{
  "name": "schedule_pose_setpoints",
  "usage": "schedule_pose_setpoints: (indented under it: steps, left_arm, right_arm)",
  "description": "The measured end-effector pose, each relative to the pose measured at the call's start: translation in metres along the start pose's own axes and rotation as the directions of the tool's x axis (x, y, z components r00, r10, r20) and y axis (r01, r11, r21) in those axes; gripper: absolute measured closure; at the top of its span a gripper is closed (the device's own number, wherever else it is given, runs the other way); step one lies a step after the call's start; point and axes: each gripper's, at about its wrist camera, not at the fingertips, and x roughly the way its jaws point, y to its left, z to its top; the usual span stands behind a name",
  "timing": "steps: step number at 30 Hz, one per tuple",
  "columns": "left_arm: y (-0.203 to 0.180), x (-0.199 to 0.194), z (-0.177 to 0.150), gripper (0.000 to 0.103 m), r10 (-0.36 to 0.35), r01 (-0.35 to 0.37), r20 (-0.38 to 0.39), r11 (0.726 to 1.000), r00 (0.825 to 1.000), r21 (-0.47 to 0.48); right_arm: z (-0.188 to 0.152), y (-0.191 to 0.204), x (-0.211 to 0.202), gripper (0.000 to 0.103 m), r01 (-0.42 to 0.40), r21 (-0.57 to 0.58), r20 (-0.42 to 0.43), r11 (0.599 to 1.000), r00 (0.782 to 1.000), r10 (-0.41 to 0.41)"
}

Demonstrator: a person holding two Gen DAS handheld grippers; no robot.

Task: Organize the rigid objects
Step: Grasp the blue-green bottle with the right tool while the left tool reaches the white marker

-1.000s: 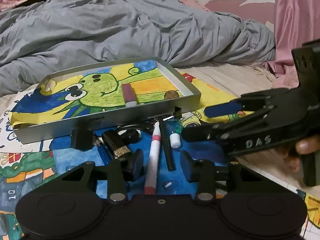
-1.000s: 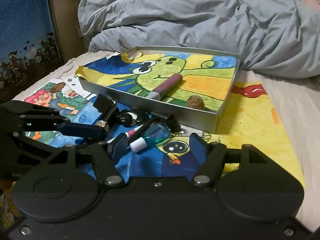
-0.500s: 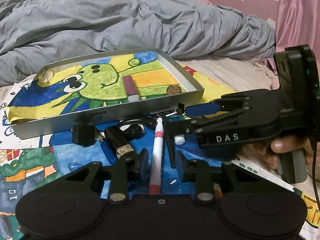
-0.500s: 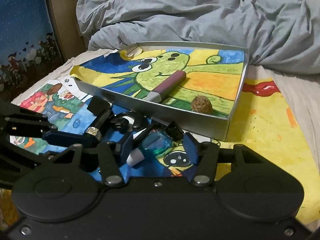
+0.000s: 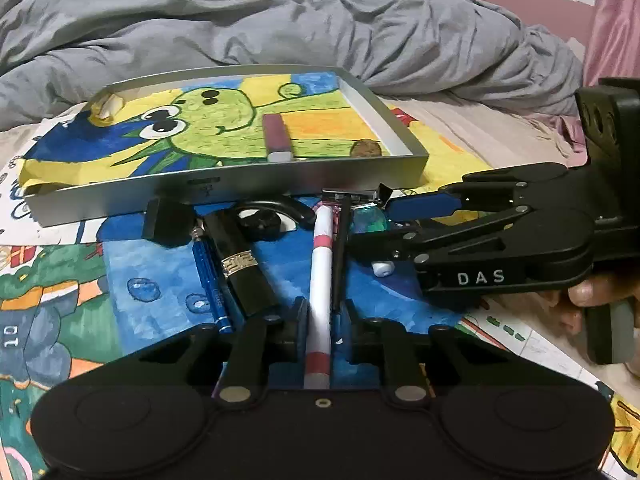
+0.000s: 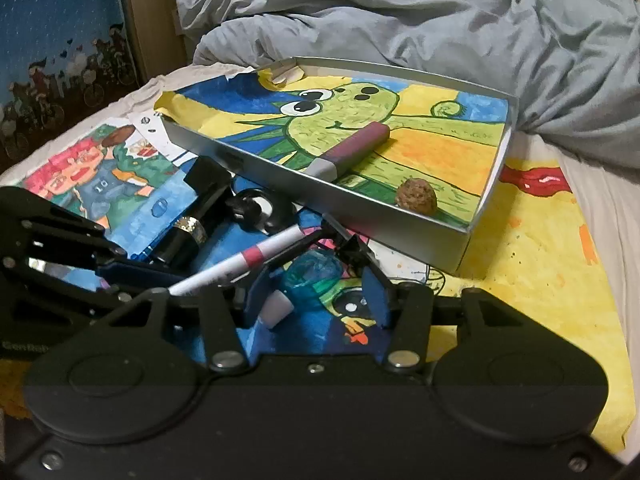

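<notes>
In front of the silver tray (image 5: 224, 196), the left gripper (image 5: 320, 312) has just been closing and clamps the white pen (image 5: 322, 280); the right gripper (image 6: 316, 292) straddles the teal bottle (image 6: 310, 278), jaws apart, apparently unpressed. Next likely needs lifting both into the tray.

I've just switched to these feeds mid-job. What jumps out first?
The silver tray lined with a bright green cartoon drawing, holding a purple tube and a brown nut. In front of it, the left gripper has just closed on a white-and-red pen, while the right gripper straddles a small teal bottle.
</notes>
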Motion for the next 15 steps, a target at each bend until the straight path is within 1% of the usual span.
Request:
schedule_pose_setpoints:
  steps: [1,2,3,5,6,8,11,15]
  left_arm:
    - [0.000,0.000,0.000,0.087,0.006,-0.006,0.001,1.000,1.000,-0.013]
    - [0.001,0.000,-0.001,0.088,0.009,-0.009,0.003,1.000,1.000,-0.028]
    - [0.002,-0.001,-0.001,0.088,0.010,-0.009,0.003,0.999,1.000,-0.043]
    - [0.003,-0.003,-0.002,0.090,0.011,-0.011,0.000,0.998,1.000,-0.064]
    - [0.002,-0.005,-0.003,0.090,0.012,-0.012,-0.002,0.997,1.000,-0.071]
    - [0.001,-0.010,-0.007,0.090,0.018,-0.018,-0.002,0.996,1.000,-0.088]
    - [0.001,-0.018,-0.014,0.090,0.029,-0.028,0.003,0.990,1.000,-0.135]
    - [-0.003,-0.029,-0.025,0.091,0.044,-0.041,0.013,0.982,0.999,-0.187]
  right_arm:
    - [0.000,0.002,0.000,0.060,0.000,-0.005,0.001,1.000,1.000,0.000]
    - [-0.001,0.003,-0.001,0.062,-0.001,-0.008,0.001,1.000,1.000,0.001]
    - [-0.001,0.003,-0.001,0.069,-0.016,-0.007,-0.001,1.000,1.000,0.016]
    - [-0.002,0.006,-0.003,0.074,-0.021,-0.018,-0.007,1.000,1.000,0.021]
    - [-0.002,0.008,-0.005,0.081,-0.030,-0.021,-0.012,0.999,0.999,0.030]
    - [-0.004,0.013,-0.009,0.087,-0.042,-0.027,-0.023,0.999,0.999,0.042]
    - [-0.010,0.027,-0.016,0.091,0.003,-0.093,-0.026,0.996,1.000,-0.005]
    - [-0.015,0.034,-0.027,0.096,0.025,-0.097,-0.028,0.995,0.999,-0.028]
